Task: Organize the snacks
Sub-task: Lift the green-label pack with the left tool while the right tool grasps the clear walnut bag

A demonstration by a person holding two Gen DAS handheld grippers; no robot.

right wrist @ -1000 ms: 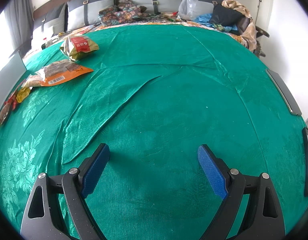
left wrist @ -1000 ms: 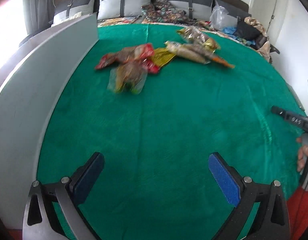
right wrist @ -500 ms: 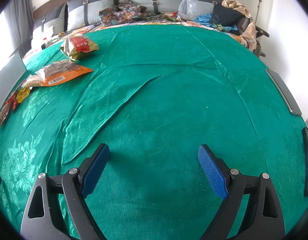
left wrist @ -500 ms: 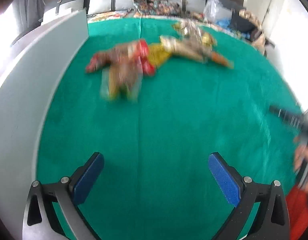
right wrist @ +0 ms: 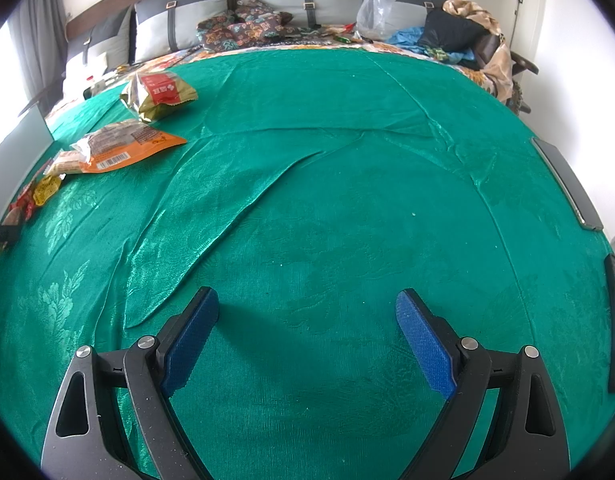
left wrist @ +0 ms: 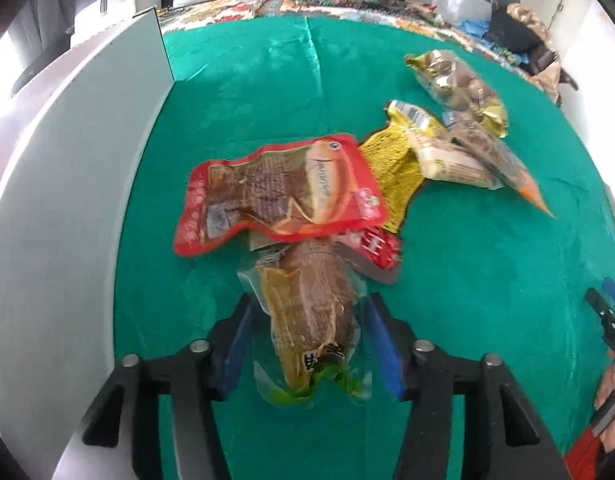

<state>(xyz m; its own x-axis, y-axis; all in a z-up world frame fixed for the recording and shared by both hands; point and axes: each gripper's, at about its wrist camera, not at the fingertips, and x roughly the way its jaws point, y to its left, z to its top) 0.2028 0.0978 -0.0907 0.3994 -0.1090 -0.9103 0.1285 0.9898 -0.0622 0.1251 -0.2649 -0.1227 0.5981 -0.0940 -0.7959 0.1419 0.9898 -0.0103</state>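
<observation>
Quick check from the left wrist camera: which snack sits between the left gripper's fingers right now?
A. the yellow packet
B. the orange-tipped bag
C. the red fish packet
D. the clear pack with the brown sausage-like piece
D: the left gripper has its blue fingers on either side of the clear pack, while the red fish packet lies farther ahead, overlapping the pack's far end.
</observation>
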